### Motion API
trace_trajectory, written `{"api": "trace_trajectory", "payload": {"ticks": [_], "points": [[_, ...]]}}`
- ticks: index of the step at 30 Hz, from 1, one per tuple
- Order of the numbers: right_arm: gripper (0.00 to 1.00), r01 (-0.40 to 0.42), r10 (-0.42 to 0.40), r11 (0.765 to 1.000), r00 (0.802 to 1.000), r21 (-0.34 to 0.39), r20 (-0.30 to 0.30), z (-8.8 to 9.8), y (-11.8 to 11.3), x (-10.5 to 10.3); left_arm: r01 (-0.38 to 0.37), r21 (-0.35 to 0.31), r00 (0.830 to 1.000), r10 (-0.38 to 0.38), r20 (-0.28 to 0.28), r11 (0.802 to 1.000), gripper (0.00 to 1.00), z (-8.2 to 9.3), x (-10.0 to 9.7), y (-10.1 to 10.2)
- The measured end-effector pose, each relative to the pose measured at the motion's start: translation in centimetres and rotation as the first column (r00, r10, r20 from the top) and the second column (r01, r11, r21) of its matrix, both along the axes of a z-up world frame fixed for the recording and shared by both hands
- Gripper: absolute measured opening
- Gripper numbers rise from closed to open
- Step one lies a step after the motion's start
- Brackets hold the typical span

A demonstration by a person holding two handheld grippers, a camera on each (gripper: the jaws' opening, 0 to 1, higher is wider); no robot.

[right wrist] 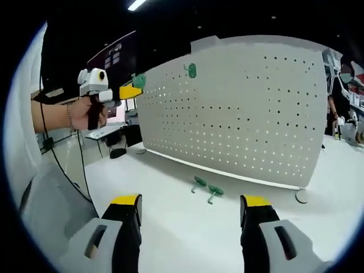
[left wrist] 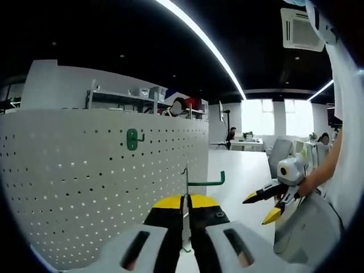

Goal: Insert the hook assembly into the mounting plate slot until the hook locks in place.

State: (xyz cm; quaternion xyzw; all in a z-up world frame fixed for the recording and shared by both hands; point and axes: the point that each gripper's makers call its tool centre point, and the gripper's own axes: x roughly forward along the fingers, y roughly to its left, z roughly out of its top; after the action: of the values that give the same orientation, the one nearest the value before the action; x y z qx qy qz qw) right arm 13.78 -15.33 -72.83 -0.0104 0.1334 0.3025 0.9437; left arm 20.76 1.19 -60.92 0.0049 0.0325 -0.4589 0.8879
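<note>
My left gripper [left wrist: 186,202] is shut on a green hook [left wrist: 206,182], whose thin stem rises between the yellow tips and bends right. It hangs in front of the white pegboard [left wrist: 85,182], apart from it. One green hook [left wrist: 132,139] sits mounted high on the board. In the right gripper view, the left gripper [right wrist: 128,92] holds its green hook [right wrist: 139,81] near the pegboard's [right wrist: 244,114] left edge, level with the mounted hook [right wrist: 191,70]. My right gripper [right wrist: 190,200] is wide open over the table, also seen as the right gripper [left wrist: 261,207] at the right.
Two spare green hooks [right wrist: 199,182] [right wrist: 215,191] lie on the white table [right wrist: 182,227] in front of the board's base. A person's hand [right wrist: 85,114] and sleeve are at the left. Office shelves [left wrist: 153,96] stand behind the board.
</note>
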Motion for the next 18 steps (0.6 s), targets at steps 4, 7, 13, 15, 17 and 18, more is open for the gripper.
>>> {"api": "trace_trajectory", "payload": {"ticks": [4,7,13,15,17,18], "points": [[0.67,0.017,-0.025,0.997,0.994,0.072,0.103,2.6,-0.2,0.4,-0.001,0.003,1.0,0.001,0.002,1.0,0.02,0.0,0.0,0.1],[0.7,0.0,-0.026,0.989,0.984,0.146,0.175,4.7,0.0,0.2,-0.004,0.005,1.0,0.004,0.001,1.0,0.02,-0.1,0.1,0.2],[0.71,-0.038,-0.013,0.975,0.974,0.221,0.226,6.8,0.8,-0.3,-0.008,0.005,1.0,0.008,-0.002,1.0,0.02,-0.3,0.1,0.4],[0.71,-0.036,-0.012,0.976,0.975,0.213,0.222,6.7,0.9,-0.3,-0.012,0.005,1.0,0.012,-0.005,1.0,0.02,-0.4,0.2,0.5],[0.71,-0.035,-0.014,0.976,0.975,0.217,0.222,6.7,0.8,-0.2,-0.01,0.004,1.0,0.011,-0.005,1.0,0.02,-0.4,0.1,0.5],[0.71,-0.032,-0.018,0.975,0.975,0.221,0.22,6.7,0.7,-0.2,-0.011,0.004,1.0,0.011,-0.004,1.0,0.02,-0.4,0.1,0.5]]}}
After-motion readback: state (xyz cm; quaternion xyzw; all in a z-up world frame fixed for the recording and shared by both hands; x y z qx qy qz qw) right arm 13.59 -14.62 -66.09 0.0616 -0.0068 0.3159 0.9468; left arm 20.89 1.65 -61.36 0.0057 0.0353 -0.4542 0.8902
